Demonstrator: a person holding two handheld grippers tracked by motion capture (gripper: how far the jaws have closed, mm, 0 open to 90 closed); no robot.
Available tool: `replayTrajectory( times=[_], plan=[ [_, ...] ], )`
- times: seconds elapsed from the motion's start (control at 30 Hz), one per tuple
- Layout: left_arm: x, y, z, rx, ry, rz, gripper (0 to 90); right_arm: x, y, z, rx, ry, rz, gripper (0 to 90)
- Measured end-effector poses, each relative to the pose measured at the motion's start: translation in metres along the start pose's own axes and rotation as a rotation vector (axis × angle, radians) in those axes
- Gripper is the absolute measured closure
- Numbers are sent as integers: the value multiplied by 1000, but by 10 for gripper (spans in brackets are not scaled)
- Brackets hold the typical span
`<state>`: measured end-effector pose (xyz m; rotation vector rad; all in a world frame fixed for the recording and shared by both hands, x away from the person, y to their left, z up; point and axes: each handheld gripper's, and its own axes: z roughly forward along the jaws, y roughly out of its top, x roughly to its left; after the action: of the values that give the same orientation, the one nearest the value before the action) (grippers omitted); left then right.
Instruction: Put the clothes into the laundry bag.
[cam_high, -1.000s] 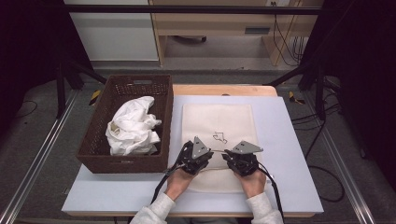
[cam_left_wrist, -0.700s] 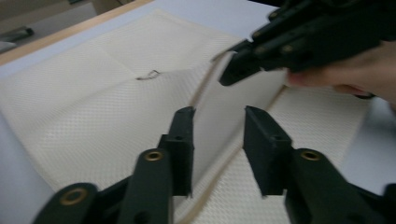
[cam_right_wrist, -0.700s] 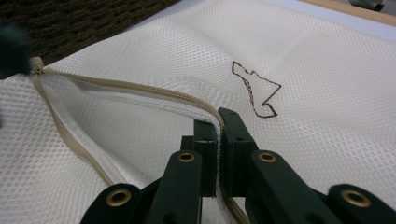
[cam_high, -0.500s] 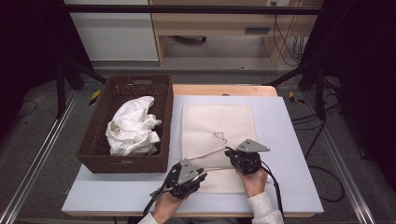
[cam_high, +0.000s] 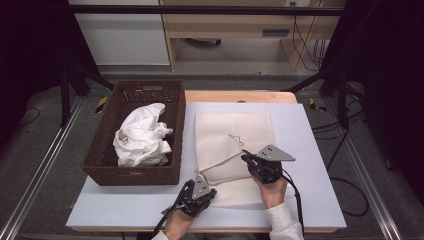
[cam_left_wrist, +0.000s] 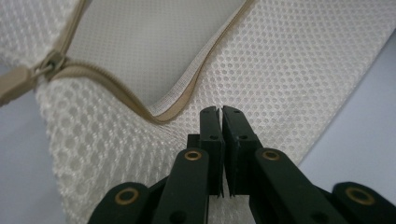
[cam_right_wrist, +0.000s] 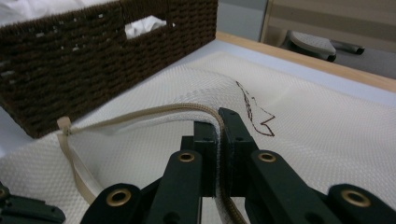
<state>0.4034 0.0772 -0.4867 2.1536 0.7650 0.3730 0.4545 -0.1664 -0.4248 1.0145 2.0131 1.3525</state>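
Hands low at mesh bag; right tool lifts its zipper edge.

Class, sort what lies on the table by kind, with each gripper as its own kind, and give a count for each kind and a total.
Mesh laundry bag: 1
Woven basket: 1
White cloth in the basket: 1
Left gripper: 1
Right gripper: 1
Total: 5
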Motion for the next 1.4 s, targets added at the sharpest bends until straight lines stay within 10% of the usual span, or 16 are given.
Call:
replayTrajectory(
  times=[0.53, 0.93, 1.13, 1.4],
  plan=[
    [0, 3, -5, -33, -38, 14, 756, 3, 23, -2, -76, -27, -18, 862],
    [12, 31, -75, -214, 29, 5, 374, 4, 13, -12, -70, 0, -4, 862],
    [50, 55, -126, -288, 175, -16, 267, 4, 13, -11, -61, 4, -8, 860],
    [127, 81, -157, -213, 369, -42, 139, 3, 12, -11, -57, 6, -15, 860]
  ],
)
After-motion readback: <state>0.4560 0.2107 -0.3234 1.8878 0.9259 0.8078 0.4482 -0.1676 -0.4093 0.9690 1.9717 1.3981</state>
